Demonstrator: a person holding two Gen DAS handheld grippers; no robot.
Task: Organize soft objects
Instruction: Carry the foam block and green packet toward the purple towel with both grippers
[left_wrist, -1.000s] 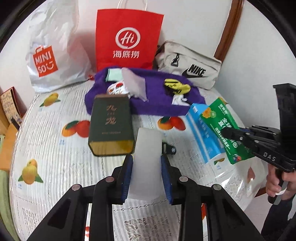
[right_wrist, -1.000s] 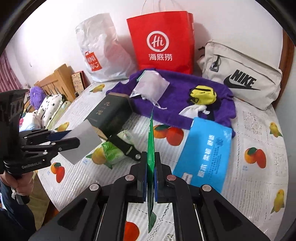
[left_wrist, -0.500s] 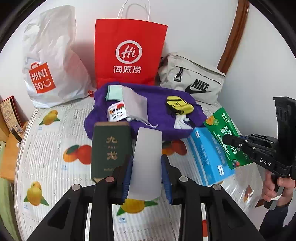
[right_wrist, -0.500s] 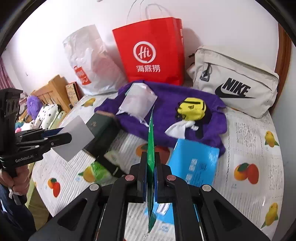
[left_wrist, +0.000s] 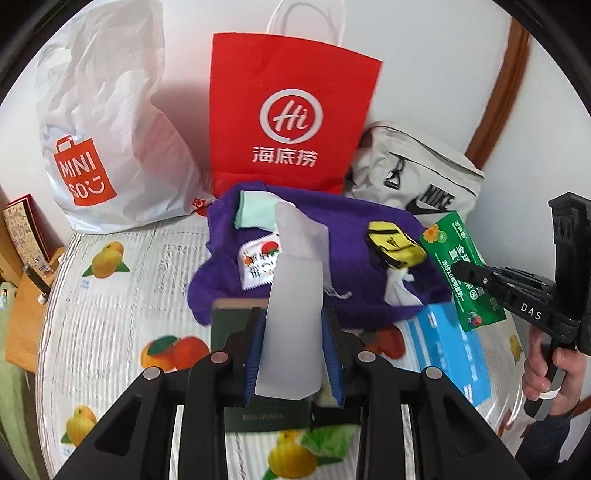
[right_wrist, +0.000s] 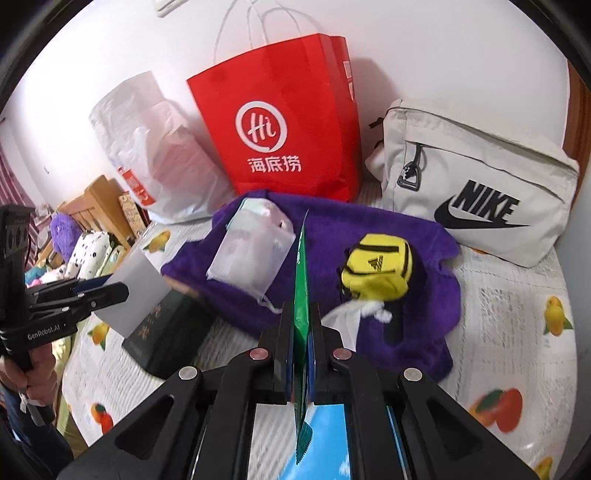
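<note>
My left gripper (left_wrist: 293, 317) is shut on a flat pale grey packet (left_wrist: 291, 332), held upright between its blue pads. From the right wrist view the same left gripper (right_wrist: 118, 291) shows at the left with the grey packet (right_wrist: 136, 291). My right gripper (right_wrist: 301, 314) is shut on a green sachet (right_wrist: 301, 266), seen edge-on; that green sachet (left_wrist: 443, 240) also shows at the right in the left wrist view. Both hover just before a purple towel (left_wrist: 332, 221) carrying a translucent drawstring pouch (left_wrist: 299, 232), a small yellow bag (left_wrist: 395, 247) and a red-and-white sachet (left_wrist: 258, 262).
Against the wall stand a red paper bag (left_wrist: 291, 110), a white Miniso plastic bag (left_wrist: 107, 147) and a beige Nike bag (left_wrist: 417, 177). A dark green box (left_wrist: 229, 325) and a blue tissue pack (left_wrist: 450, 347) lie on the fruit-print tablecloth (left_wrist: 110, 314) under the grippers.
Both grippers have moved forward over the table towards the purple towel and the bags, each keeping its packet. The green box and blue pack now lie beneath them.
</note>
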